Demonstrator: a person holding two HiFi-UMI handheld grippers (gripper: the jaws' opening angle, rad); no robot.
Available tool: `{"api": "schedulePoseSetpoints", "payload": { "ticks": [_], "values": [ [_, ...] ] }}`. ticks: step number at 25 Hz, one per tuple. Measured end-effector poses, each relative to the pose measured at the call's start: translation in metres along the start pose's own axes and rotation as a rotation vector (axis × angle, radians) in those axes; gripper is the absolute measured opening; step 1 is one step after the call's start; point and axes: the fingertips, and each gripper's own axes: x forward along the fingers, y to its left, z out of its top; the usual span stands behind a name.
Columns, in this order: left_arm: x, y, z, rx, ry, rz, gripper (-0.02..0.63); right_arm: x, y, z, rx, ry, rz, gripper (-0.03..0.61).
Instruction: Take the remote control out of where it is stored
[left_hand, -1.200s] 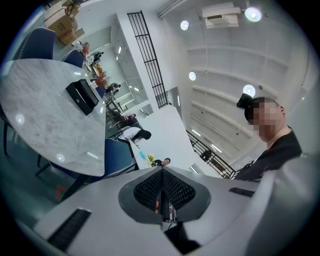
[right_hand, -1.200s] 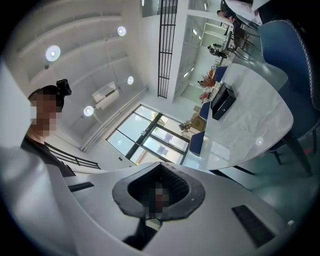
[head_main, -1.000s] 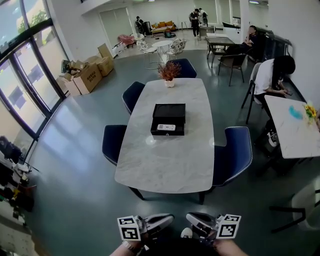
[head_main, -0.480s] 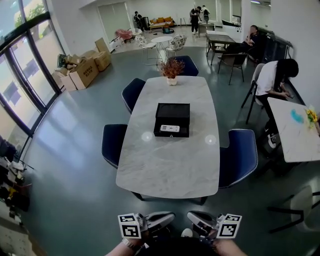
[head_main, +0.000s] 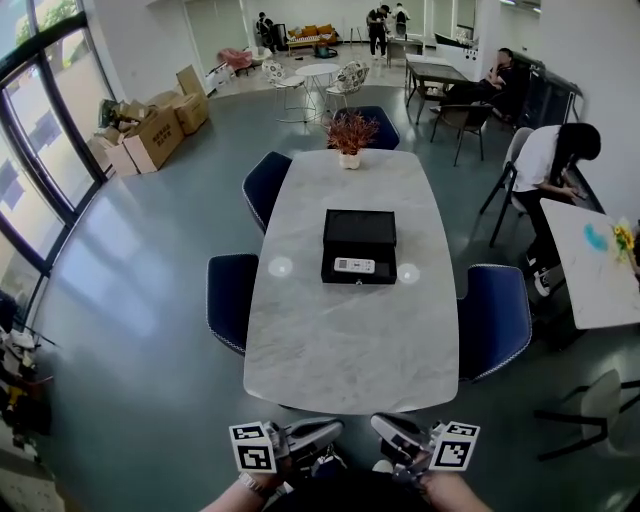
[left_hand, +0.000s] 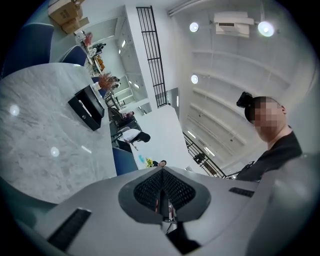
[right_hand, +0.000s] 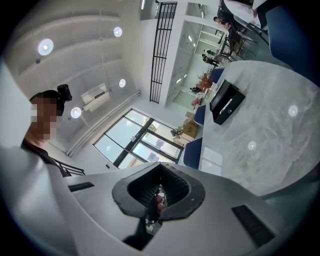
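Note:
A black storage box (head_main: 359, 240) sits in the middle of the marble table (head_main: 350, 340), and the white remote control (head_main: 354, 265) shows at its near front side. Both grippers hang at the bottom edge of the head view, well short of the table's near end. My left gripper (head_main: 335, 430) and right gripper (head_main: 378, 426) point inward, jaws together and holding nothing. The left gripper view has the box (left_hand: 86, 107) far off on the table (left_hand: 40, 140) beyond the shut jaws of the left gripper (left_hand: 161, 172). The right gripper view shows the box (right_hand: 226, 102) beyond the right gripper (right_hand: 162, 167).
Blue chairs (head_main: 230, 295) (head_main: 495, 320) flank the table, with more at its far end beside a potted plant (head_main: 349, 135). Cardboard boxes (head_main: 150, 135) stand by the glass wall on the left. A seated person (head_main: 555, 160) and another table (head_main: 600, 265) are at the right.
The table and the black box have drawn nearer and sit lower in the head view. Both grippers keep their place at the bottom edge, still shut.

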Motion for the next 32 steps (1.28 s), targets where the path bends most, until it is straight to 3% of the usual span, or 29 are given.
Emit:
{"api": "schedulePoseSetpoints", "payload": {
  "ticks": [11, 19, 24, 32],
  "values": [
    [-0.043, 0.029, 0.042, -0.030, 0.019, -0.070, 0.006, 0.066, -0.001, 0.025, -0.067, -0.076, -0.069, 0.009],
    [-0.074, 0.040, 0.063, -0.034, -0.052, -0.059, 0.006, 0.094, -0.004, 0.051, -0.116, -0.065, -0.100, 0.009],
    [-0.087, 0.048, 0.078, -0.021, -0.122, -0.019, 0.006, 0.107, -0.022, 0.088, -0.280, 0.029, -0.171, 0.009],
    [-0.091, 0.060, 0.099, -0.009, -0.243, 0.064, 0.006, 0.139, -0.102, 0.202, -0.505, 0.222, -0.314, 0.011]
  ]
}}
